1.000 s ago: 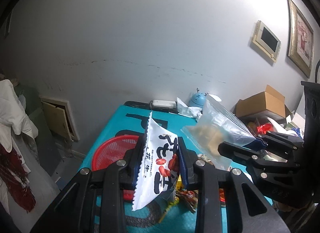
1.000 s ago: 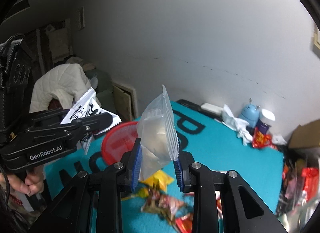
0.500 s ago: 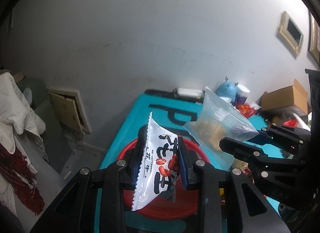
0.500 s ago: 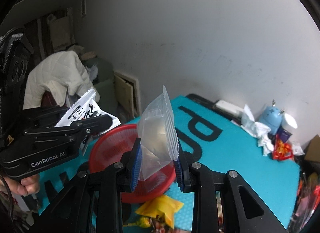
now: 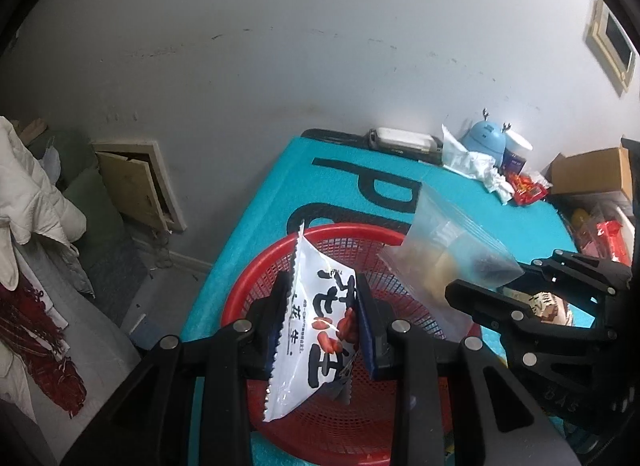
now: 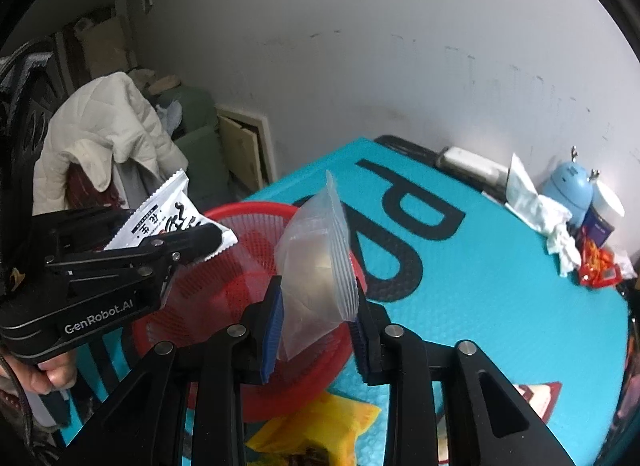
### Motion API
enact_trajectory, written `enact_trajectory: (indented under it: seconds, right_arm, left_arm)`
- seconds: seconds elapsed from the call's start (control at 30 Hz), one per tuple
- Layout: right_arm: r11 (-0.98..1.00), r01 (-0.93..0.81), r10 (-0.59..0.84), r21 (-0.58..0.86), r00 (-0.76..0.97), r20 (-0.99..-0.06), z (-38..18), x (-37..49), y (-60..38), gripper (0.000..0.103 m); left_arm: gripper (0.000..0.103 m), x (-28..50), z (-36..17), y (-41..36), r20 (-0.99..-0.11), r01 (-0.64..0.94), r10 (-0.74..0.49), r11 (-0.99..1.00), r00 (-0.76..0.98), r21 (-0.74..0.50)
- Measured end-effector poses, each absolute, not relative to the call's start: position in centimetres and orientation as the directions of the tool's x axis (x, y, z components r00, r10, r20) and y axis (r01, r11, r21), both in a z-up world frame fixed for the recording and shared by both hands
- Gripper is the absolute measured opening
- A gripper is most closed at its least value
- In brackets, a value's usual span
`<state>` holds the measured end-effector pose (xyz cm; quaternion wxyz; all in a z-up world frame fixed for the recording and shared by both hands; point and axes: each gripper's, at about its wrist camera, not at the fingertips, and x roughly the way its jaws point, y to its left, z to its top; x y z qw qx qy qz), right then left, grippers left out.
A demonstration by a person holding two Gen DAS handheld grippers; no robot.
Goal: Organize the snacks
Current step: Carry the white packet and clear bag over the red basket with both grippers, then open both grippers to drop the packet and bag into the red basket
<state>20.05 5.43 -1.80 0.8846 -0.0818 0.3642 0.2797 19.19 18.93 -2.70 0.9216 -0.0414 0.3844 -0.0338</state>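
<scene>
White packet [image 5: 316, 330] with black characters pinched by left gripper [image 5: 322, 326], clear bag [image 6: 316, 278] pinched by right gripper [image 6: 316, 330], "GenRobot.AI" printed on left gripper, red basket [image 5: 360, 418] beneath.

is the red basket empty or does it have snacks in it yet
Empty as far as visible: the red basket shows bare mesh; both packets hang above it in the grippers.

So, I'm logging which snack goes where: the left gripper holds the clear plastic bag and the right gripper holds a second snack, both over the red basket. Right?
Not quite. The left wrist view shows the left gripper clamped on the white peanut packet, not the clear one. The clear plastic bag is in the right gripper. Both do hang over the red basket.
</scene>
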Motion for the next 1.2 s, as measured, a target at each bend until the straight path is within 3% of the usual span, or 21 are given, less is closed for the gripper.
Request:
enact_trajectory:
  seconds: [0.13, 0.2, 0.27, 0.33, 1.2]
  right_arm:
    - [0.835, -0.548, 0.422, 0.055, 0.573, -0.703, -2.1, 20.3, 5.2, 0.037]
    - [0.838, -0.542, 0.417, 0.055, 0.574, -0.704, -2.1, 20.3, 5.0, 0.046]
    - [0.84, -0.539, 0.413, 0.051, 0.577, -0.705, -1.9, 20.2, 4.9, 0.046]
    - [0.843, -0.536, 0.407, 0.044, 0.582, -0.704, -1.7, 20.2, 4.7, 0.046]
    - [0.867, -0.499, 0.426, 0.006, 0.734, -0.529, 8.1, 12.1, -0.3, 0.046]
  left_arm:
    - [0.032, 19.6, -2.9, 18.5, -0.724, 0.025, -0.076, 0.996, 0.685, -0.081]
    - [0.042, 19.6, -2.9, 18.4, -0.729, 0.008, -0.048, 0.998, 0.683, -0.059]
    - [0.071, 19.5, -2.6, 18.4, -0.721, -0.013, -0.024, 0.999, 0.693, -0.046]
    - [0.077, 19.1, -2.0, 18.4, -0.703, -0.031, 0.004, 0.999, 0.711, -0.025]
    - [0.077, 10.7, 8.3, 14.8, -0.55, 0.027, -0.035, 0.999, 0.834, -0.024]
